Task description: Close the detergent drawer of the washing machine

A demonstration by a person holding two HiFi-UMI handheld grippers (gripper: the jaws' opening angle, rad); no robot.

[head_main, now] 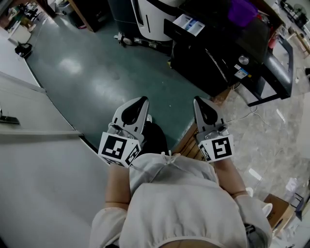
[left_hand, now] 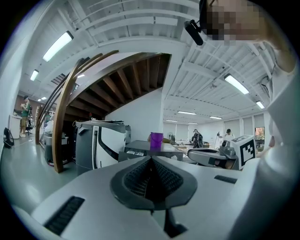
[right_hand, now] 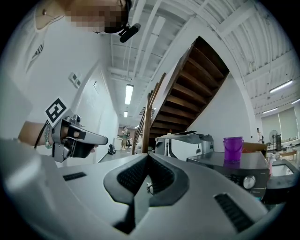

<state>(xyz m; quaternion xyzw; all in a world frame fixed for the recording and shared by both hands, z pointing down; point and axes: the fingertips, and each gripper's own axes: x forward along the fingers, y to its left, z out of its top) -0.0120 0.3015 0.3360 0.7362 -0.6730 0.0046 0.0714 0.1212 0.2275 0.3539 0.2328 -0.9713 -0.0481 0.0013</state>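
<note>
The black washing machine (head_main: 232, 58) stands at the upper right of the head view with a purple bucket (head_main: 242, 11) on top. A dark drawer-like part (head_main: 186, 27) with a white and blue label juts out from its upper left. In the right gripper view the machine (right_hand: 229, 169) shows a round knob (right_hand: 249, 182). My left gripper (head_main: 143, 100) and right gripper (head_main: 196, 100) are held close to the person's body, well short of the machine, both pointing toward it. Each is shut with nothing between its jaws, as the left gripper view (left_hand: 151, 161) and the right gripper view (right_hand: 147, 158) show.
A white and black appliance (head_main: 150, 14) stands left of the washing machine. A wooden staircase (left_hand: 70, 108) rises behind. A pale wall panel (head_main: 29, 111) runs along the left. A cardboard box (head_main: 276, 208) sits at the lower right on the marble floor. Green floor (head_main: 97, 72) lies ahead.
</note>
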